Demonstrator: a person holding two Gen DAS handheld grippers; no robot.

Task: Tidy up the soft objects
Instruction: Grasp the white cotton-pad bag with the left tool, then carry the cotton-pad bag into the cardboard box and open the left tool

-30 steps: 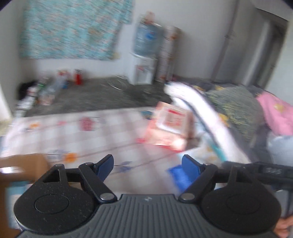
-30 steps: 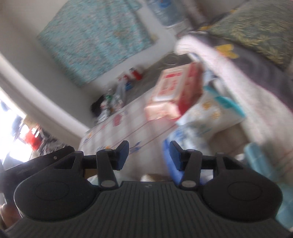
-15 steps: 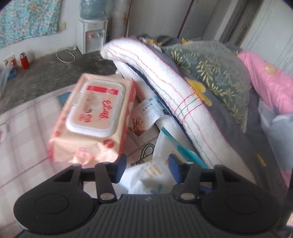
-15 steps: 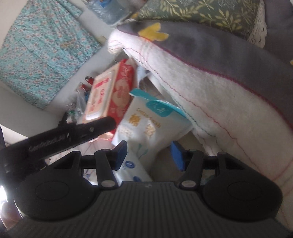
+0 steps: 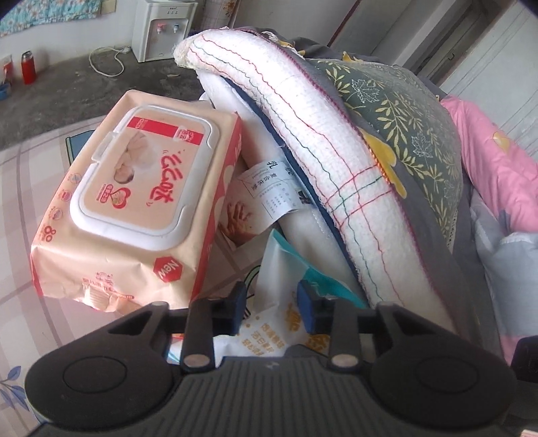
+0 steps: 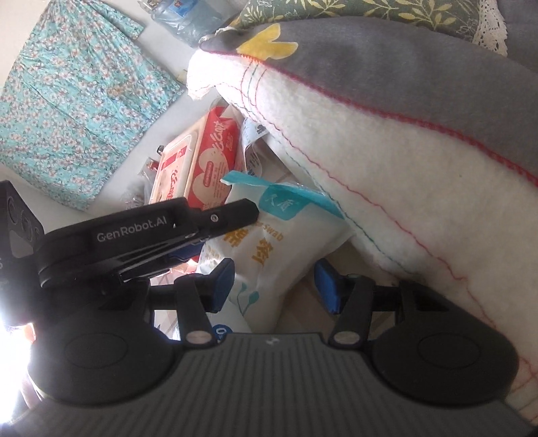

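A peach-and-red wet-wipe pack [image 5: 134,208] lies on the checked mat, against a folded white blanket [image 5: 322,161]. A white cotton-swab bag with a teal top [image 5: 285,302] lies between them. My left gripper [image 5: 273,311] is open with the bag's top edge between its fingers. My right gripper [image 6: 274,285] is open around the lower part of the same bag [image 6: 265,248]. The left gripper's body [image 6: 134,235] shows in the right wrist view, over the wipe pack [image 6: 201,168].
A grey and green leaf-print pillow [image 5: 403,127] lies on the blanket, with pink bedding [image 5: 497,168] to the right. A water dispenser [image 5: 161,27] and a red bottle [image 5: 28,67] stand on the far floor. A floral teal cloth [image 6: 74,94] hangs on the wall.
Both grippers have moved in close to the swab bag and blanket. The left gripper's fingers have narrowed and now stand on either side of the bag's top edge.
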